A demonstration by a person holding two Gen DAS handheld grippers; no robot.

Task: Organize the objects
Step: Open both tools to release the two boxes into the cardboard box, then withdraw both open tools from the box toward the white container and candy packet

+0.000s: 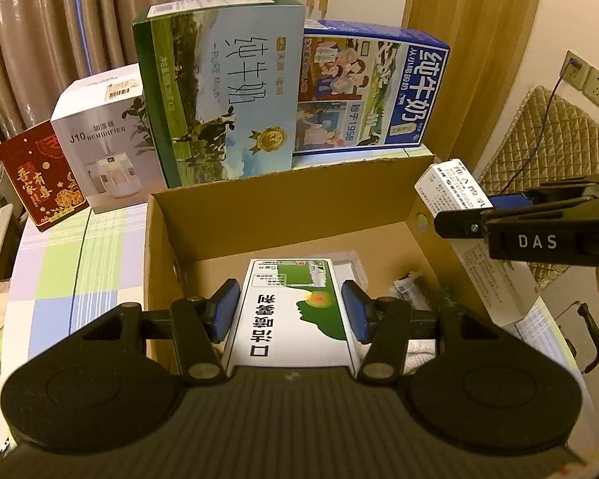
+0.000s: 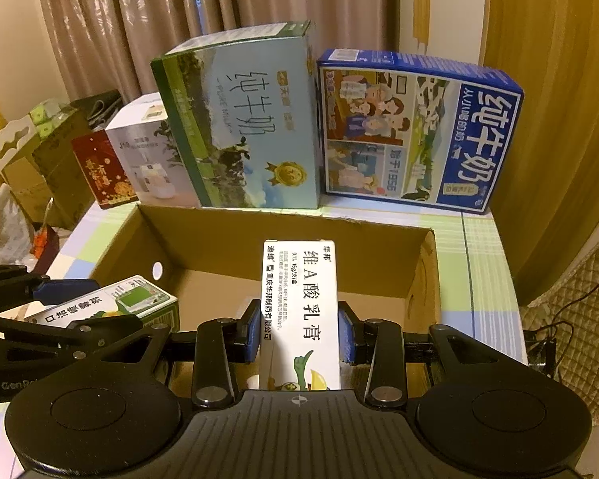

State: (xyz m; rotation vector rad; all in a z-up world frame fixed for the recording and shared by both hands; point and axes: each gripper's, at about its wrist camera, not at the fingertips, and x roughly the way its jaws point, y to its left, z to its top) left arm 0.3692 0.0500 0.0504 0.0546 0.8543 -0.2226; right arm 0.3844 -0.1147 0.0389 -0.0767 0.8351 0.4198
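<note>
Your left hand-held gripper (image 1: 289,311) clamped the green-and-white medicine box (image 1: 295,311) above the open cardboard box (image 1: 283,215) on the desk (image 1: 76,263); your right hand-held gripper (image 2: 299,331) clamped the white ointment box (image 2: 301,303) over it too.

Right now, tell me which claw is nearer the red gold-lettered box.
Left. The left claw sits over the brown cardboard carton's side closest to the red gold-lettered box; the right claw is over the carton's opposite side, farther from it.
</note>
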